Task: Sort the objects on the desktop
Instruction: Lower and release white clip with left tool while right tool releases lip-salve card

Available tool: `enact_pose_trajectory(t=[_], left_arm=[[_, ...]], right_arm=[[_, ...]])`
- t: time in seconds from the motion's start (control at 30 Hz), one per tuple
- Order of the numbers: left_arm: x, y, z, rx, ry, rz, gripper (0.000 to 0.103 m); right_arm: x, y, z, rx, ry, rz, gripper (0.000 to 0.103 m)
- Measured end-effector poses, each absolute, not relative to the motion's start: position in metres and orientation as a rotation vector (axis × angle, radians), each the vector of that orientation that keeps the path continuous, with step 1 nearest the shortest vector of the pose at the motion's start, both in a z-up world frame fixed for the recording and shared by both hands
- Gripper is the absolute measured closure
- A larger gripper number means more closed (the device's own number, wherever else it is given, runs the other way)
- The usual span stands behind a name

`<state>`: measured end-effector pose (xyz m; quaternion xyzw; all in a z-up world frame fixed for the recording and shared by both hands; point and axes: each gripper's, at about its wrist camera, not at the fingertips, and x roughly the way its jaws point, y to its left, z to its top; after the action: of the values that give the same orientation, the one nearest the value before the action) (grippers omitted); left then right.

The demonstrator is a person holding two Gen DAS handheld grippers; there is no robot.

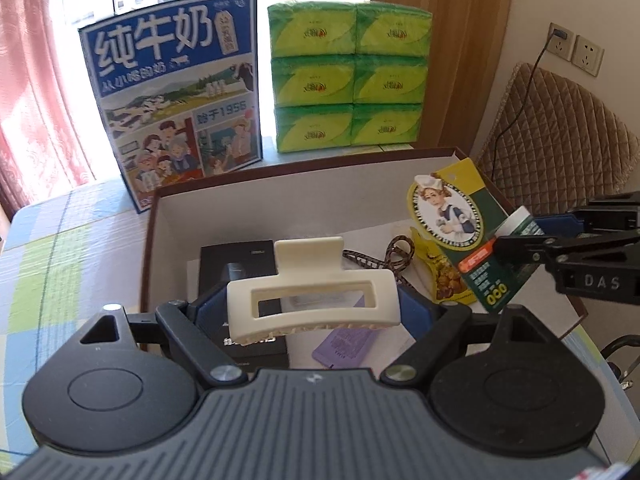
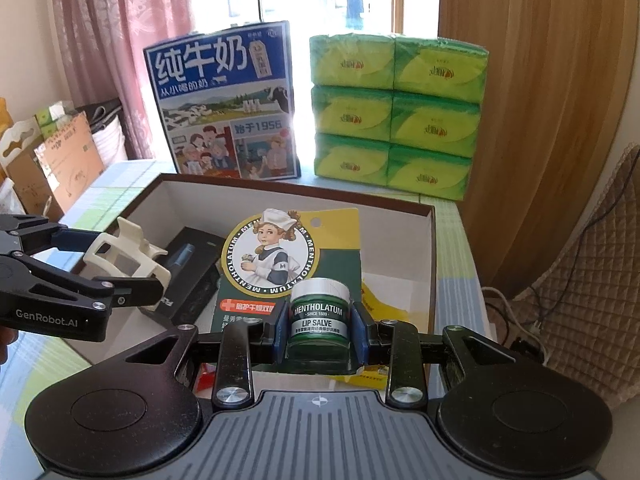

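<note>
Over the open box [image 2: 434, 248]: left gripper [image 1: 314, 306] pinching stiff, light hair clip [image 1: 312, 296]; right gripper [image 2: 319, 328] squeezing small hard lip salve jar [image 2: 318, 316] by its sides.

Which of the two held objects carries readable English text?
The Mentholatum lip salve jar, clamped in the right gripper, reads "LIP SALVE". The cream hair claw clip in the left gripper is plain, without lettering.

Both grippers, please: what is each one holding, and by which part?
The left gripper holds a cream hair claw by its two ends. The right gripper clamps the sides of a carded lip salve jar.
</note>
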<state>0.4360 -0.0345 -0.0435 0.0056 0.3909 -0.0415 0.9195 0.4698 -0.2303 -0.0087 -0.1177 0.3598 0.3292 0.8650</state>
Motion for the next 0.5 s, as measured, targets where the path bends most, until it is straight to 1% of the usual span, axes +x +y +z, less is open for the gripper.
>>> enact_pose_trajectory(t=[0.27, 0.5], left_arm=[[0.464, -0.041, -0.060, 0.049, 0.858, -0.108, 0.018], [0.487, -0.048, -0.079, 0.086, 0.921, -0.126, 0.018]], right_arm=[[0.486, -0.221, -0.033, -0.376, 0.776, 0.678, 0.073], [0.497, -0.217, -0.046, -0.423, 0.788, 0.659, 0.073]])
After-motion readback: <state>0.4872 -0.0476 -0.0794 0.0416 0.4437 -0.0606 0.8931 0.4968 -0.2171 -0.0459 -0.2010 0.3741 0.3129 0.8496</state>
